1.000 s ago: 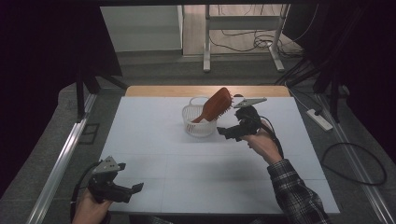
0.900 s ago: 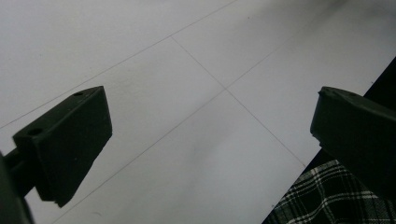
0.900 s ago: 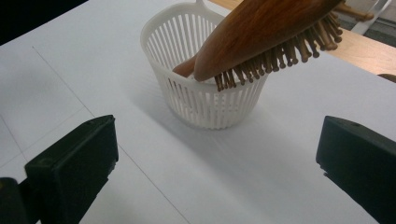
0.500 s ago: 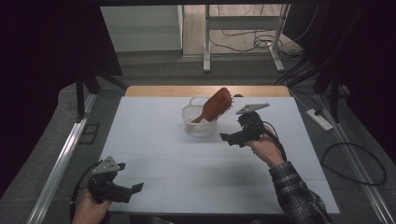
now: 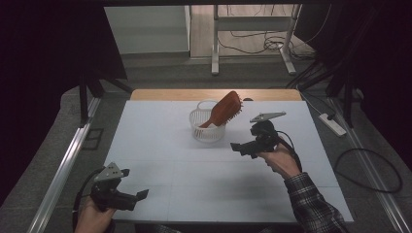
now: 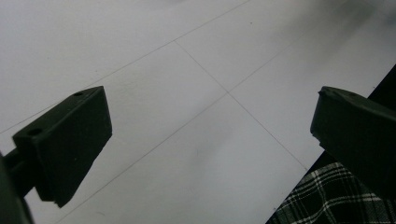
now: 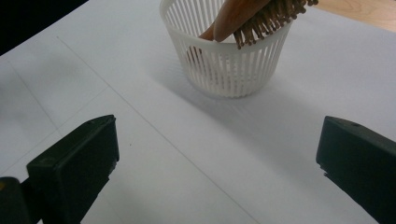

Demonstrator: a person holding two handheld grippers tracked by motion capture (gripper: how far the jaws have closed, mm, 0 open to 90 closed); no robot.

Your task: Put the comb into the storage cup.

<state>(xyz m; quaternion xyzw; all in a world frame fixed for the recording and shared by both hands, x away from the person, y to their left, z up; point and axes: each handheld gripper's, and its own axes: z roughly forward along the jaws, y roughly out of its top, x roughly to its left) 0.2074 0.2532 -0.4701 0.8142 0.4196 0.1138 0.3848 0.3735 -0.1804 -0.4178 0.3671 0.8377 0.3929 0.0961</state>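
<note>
Brush parked in basket, both claws empty.
My L gripper (image 5: pixel 138 196) spread wide at near table (image 5: pixel 160 145) edge; basket (image 5: pixel 208 127) mid-far, hairbrush (image 5: pixel 226 108) leaning out over rim; R gripper (image 5: pixel 241 148) spread, just beside basket, bare sheet between.

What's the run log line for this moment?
hairbrush: handle down in white basket, leaning on rim | right gripper: open, apart from basket | left gripper: open, near table edge
</note>
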